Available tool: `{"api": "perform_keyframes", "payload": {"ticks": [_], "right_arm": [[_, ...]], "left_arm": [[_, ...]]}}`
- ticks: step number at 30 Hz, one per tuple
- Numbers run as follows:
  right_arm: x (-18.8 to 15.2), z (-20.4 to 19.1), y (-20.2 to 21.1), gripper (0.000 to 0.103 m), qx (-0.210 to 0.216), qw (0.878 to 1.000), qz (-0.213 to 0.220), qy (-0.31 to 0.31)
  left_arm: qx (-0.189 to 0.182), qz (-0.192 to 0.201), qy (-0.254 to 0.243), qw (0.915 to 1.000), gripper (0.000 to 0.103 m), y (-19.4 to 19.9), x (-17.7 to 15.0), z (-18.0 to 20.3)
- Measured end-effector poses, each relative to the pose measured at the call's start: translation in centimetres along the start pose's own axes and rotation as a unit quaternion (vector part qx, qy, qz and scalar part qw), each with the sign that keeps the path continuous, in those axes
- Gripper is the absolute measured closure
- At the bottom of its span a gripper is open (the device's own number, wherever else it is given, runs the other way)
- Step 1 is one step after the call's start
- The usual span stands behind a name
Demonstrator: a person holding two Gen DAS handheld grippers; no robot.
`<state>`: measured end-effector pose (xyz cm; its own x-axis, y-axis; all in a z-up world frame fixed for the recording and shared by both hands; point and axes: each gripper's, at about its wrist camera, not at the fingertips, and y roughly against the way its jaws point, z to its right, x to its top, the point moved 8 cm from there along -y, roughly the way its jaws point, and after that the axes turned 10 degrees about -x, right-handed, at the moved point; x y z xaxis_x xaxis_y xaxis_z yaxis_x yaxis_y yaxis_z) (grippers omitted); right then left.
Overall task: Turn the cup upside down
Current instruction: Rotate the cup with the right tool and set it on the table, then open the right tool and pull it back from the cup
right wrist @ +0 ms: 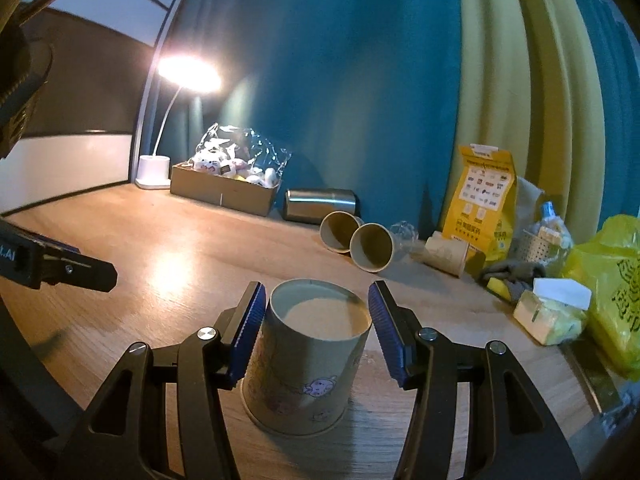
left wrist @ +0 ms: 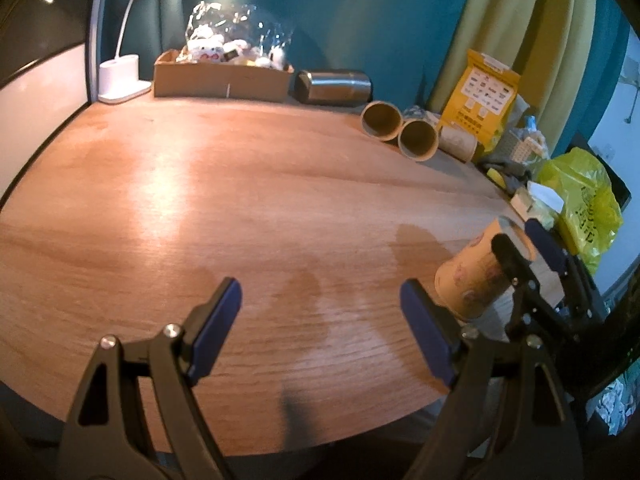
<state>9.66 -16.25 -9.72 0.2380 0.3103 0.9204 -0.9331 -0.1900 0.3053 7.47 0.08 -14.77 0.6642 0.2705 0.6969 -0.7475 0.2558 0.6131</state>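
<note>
A beige paper cup (right wrist: 304, 364) with small cartoon prints stands upside down on the wooden table (right wrist: 140, 264), base up and rim on the wood. My right gripper (right wrist: 317, 334) is open; its blue pads (right wrist: 248, 336) flank the cup near its top with small gaps on both sides. The cup also shows in the left wrist view (left wrist: 476, 276) at the right, with the right gripper (left wrist: 524, 244) around it. My left gripper (left wrist: 320, 330) is open and empty over bare wood, well left of the cup.
Along the back wall stand a white desk lamp (right wrist: 154, 172), a cardboard box of toys (right wrist: 224, 188), a steel tumbler on its side (right wrist: 320, 205) and two lying paper cups (right wrist: 356, 240). A yellow bag (right wrist: 482, 204), tissues (right wrist: 548, 312) and a yellow plastic bag (right wrist: 612, 292) crowd the right.
</note>
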Motion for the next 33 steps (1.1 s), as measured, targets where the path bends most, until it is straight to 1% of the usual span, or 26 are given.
{"api": "perform_keyframes", "payload": {"ticks": [3, 4, 5, 6, 7, 11, 15, 18, 21, 24, 30, 33], "right_arm": [[0.4, 0.0, -0.2, 0.046, 0.013, 1.000, -0.018, -0.015], [0.7, 0.0, -0.2, 0.044, 0.019, 0.999, -0.024, -0.019], [1.0, 0.0, -0.1, 0.040, 0.020, 0.999, -0.026, -0.023], [1.4, 0.1, 0.0, 0.030, 0.020, 0.999, -0.028, -0.027], [2.0, 0.3, 0.1, 0.024, 0.022, 0.999, -0.032, -0.033], [3.6, 1.1, 0.6, 0.024, 0.020, 0.997, -0.053, -0.046], [4.3, 2.0, 0.6, 0.024, 0.031, 0.992, -0.103, -0.072], [4.5, 2.6, 0.9, 0.024, 0.025, 0.989, -0.126, -0.073], [4.8, 3.1, 1.3, 0.024, 0.016, 0.988, -0.140, -0.070], [5.2, 3.3, 1.8, 0.024, 0.009, 0.988, -0.139, -0.064], [5.4, 3.4, 2.2, 0.024, 0.002, 0.986, -0.152, -0.070], [5.2, 3.6, 2.3, 0.024, 0.004, 0.983, -0.163, -0.084]], "left_arm": [[0.008, 0.008, -0.005, 0.9999, 0.020, 0.4, 0.5, 0.1], [0.009, 0.012, -0.004, 0.9999, 0.020, 0.7, 0.8, 0.1], [0.011, 0.014, -0.003, 0.9998, 0.020, 0.7, 0.9, 0.1], [0.011, 0.016, -0.003, 0.9998, 0.020, 0.9, 1.1, 0.2], [0.009, 0.021, -0.002, 0.9997, 0.020, 1.3, 1.4, 0.4], [0.005, 0.039, -0.012, 0.9991, 0.020, 2.7, 2.6, 1.7], [0.007, 0.054, -0.028, 0.9981, 0.020, 3.9, 3.8, 3.0], [0.005, 0.062, -0.038, 0.9974, 0.020, 4.8, 4.5, 3.7], [0.006, 0.070, -0.050, 0.9962, 0.020, 5.6, 5.3, 4.6], [0.007, 0.079, -0.063, 0.9949, 0.020, 6.4, 5.9, 5.1], [0.011, 0.074, -0.069, 0.9948, 0.020, 6.5, 6.2, 5.4], [0.008, 0.068, -0.071, 0.9951, 0.020, 6.3, 6.4, 5.4]]}}
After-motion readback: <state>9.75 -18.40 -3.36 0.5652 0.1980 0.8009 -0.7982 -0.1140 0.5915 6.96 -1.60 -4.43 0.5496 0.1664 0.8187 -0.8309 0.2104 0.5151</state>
